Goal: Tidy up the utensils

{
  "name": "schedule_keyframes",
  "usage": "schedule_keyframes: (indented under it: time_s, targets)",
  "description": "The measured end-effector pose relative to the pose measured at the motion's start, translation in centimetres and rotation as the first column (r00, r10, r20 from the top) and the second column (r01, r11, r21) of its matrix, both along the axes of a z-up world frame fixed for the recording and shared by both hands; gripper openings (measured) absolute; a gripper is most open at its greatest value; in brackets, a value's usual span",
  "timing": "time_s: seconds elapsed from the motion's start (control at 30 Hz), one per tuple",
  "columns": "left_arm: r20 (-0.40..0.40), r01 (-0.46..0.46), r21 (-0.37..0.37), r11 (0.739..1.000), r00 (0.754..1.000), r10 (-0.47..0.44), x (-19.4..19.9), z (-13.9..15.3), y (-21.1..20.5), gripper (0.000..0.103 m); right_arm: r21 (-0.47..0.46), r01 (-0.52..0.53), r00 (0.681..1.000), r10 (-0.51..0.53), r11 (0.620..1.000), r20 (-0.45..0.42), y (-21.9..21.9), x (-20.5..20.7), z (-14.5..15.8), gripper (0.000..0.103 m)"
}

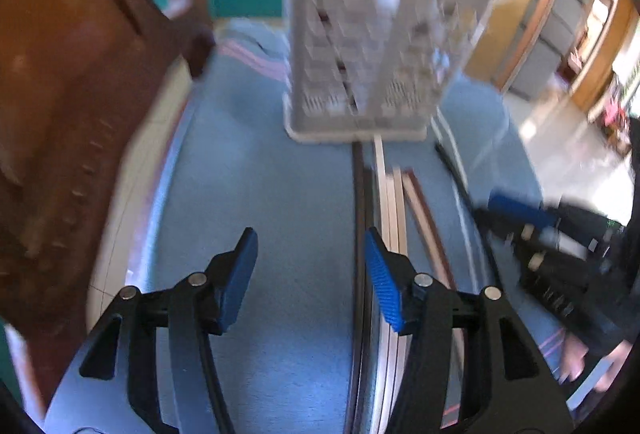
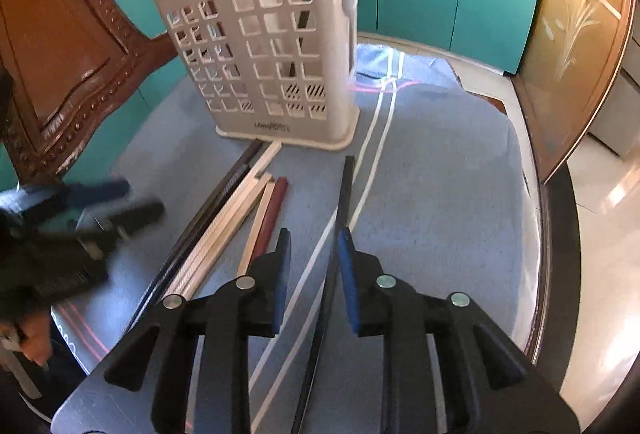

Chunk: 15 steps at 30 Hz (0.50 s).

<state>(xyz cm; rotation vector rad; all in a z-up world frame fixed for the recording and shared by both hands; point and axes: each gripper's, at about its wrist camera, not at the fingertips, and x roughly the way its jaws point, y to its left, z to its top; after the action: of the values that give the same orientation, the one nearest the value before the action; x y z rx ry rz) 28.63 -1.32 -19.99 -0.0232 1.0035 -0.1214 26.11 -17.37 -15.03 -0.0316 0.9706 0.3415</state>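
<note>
Left gripper (image 1: 311, 254): fingers spread wide, nothing between; black chopstick (image 1: 359, 218) just beside its right finger, contact unclear.
Chopsticks (image 2: 240, 218), pale wood, dark, one red-brown: bundle flat on blue cloth-covered surface (image 2: 440, 194), far tips near holder base.
Perforated grey utensil holder (image 2: 264, 62): upright, far centre; contents behind holes hard to make out, one dark handle cut off at top edge.
Right gripper (image 2: 313, 254): fingers partly apart; single black chopstick (image 2: 346, 186) lies between them, pads not pressing.
Left-wrist view motion-blurred.
</note>
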Motion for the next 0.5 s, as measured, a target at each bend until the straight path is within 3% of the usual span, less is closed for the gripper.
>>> schedule_keyframes:
  time_s: [0.1,0.2,0.3,0.4,0.5]
  targets:
    - [-0.038,0.016,0.062,0.998,0.999,-0.014,0.2,-1.5,-0.7,0.056,0.02,-0.007,1.0,0.008,1.0,-0.021,-0.2,-0.6,-0.4,0.024]
    - [-0.05,0.004,0.056,0.998,0.999,-0.001,0.5,-1.9,-0.7,0.056,0.0,-0.017,1.0,0.017,1.0,-0.018,-0.1,-1.4,-0.6,0.024]
    - [-0.081,-0.027,0.099,0.995,0.996,0.035,0.9,-2.6,-0.5,0.054,-0.014,-0.005,1.0,0.004,1.0,-0.024,-0.3,-1.9,-1.0,0.025]
    - [-0.077,-0.043,0.095,0.995,0.996,0.05,0.8,-2.5,-0.1,0.053,-0.017,0.01,1.0,-0.011,1.0,-0.025,-0.6,-2.1,-1.2,0.025]
    - [-0.041,-0.037,0.032,0.999,0.998,0.038,0.2,-1.5,0.1,0.053,-0.024,0.025,0.999,-0.025,0.999,-0.021,-0.9,-2.2,-1.4,0.025]
